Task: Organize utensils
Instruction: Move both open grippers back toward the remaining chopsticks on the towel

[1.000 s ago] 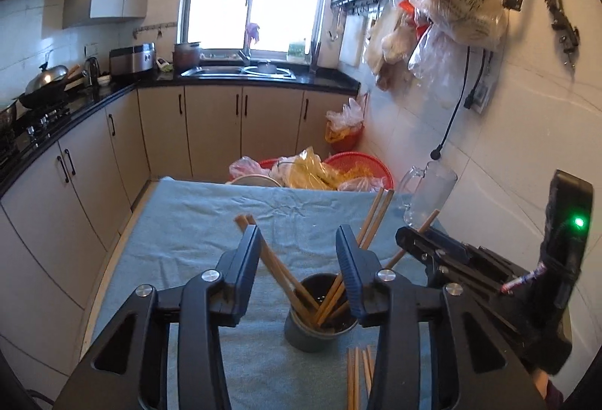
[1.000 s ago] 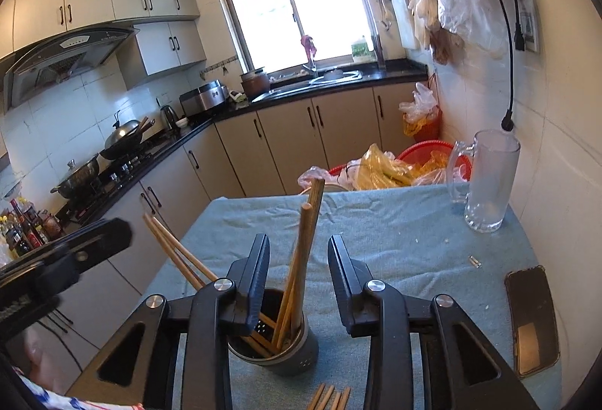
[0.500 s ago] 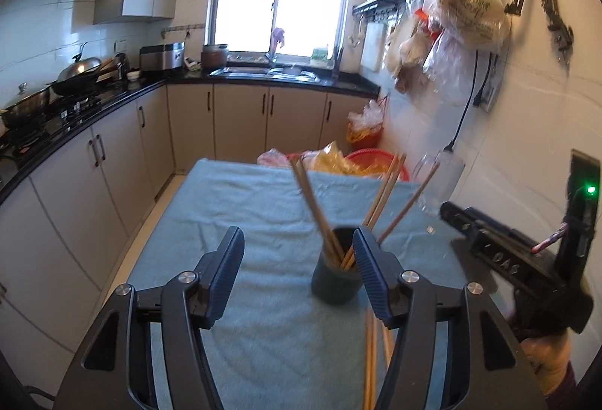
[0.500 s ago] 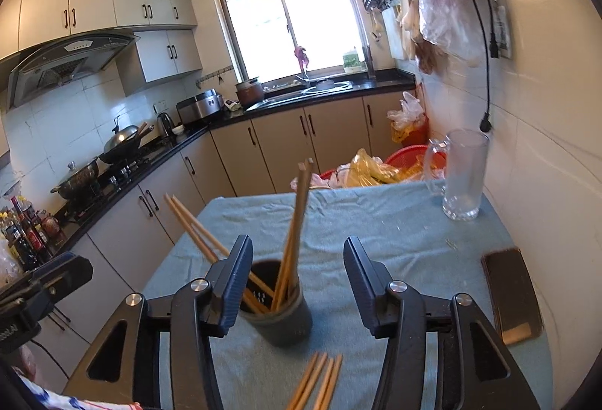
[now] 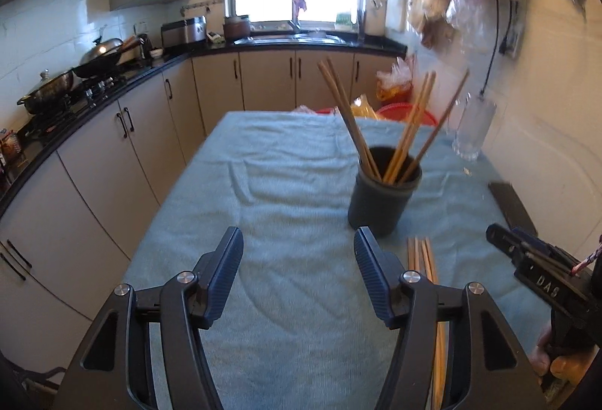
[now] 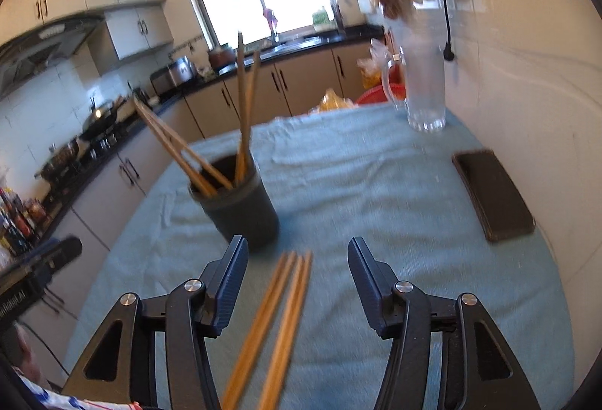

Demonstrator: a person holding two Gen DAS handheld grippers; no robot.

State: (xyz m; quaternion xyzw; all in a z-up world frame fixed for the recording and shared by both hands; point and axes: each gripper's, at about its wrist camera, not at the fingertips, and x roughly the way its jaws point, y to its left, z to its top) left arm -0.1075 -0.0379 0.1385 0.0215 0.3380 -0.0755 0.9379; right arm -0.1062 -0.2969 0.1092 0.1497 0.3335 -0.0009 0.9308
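A dark cylindrical holder (image 5: 383, 195) stands on the teal cloth with several wooden chopsticks (image 5: 404, 139) leaning in it. It also shows in the right wrist view (image 6: 240, 206), left of centre. Several loose chopsticks (image 6: 278, 316) lie flat on the cloth just before the holder; in the left wrist view they (image 5: 423, 259) lie right of my left gripper. My left gripper (image 5: 297, 259) is open and empty, left of and short of the holder. My right gripper (image 6: 297, 267) is open and empty, above the loose chopsticks. The right gripper's body shows in the left wrist view (image 5: 541, 274).
A glass pitcher (image 6: 423, 90) stands at the table's far right by the wall. A dark phone (image 6: 491, 193) lies on the cloth at right. The teal cloth (image 5: 286, 191) covers the table. Kitchen cabinets and a stove run along the left.
Both grippers have pulled back from the holder and opened wider. The holder now sits farther ahead, and the loose chopsticks lie between the right gripper's fingers.
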